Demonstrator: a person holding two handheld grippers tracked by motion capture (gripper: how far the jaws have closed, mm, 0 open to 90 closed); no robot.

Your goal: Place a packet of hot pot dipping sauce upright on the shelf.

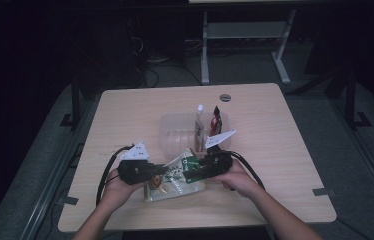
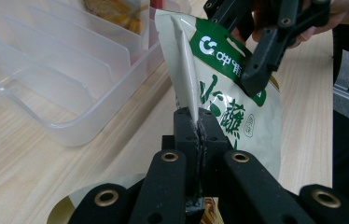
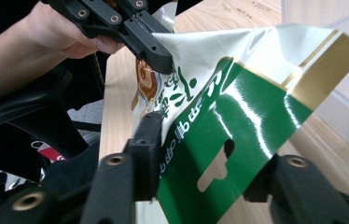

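Snack bag (image 1: 175, 181), one of it, green and white, sits at the near middle of the table (image 1: 275, 150), just in front of one clear plastic divider tray (image 1: 172, 131) that has two packets (image 1: 200, 127) standing upright in it. Two grippers are on the job. Left gripper (image 1: 161, 171) comes in level from the left, hand wrapped round its body, jaws pressed tight together and pinching a raised fold of the bag. Right gripper (image 1: 189, 170) comes in from the opposite side, tips facing the left one, its jaws standing apart either side of the bag's green top edge with the hang hole; the left pad looks to touch the film, the right pad stays clear of it.
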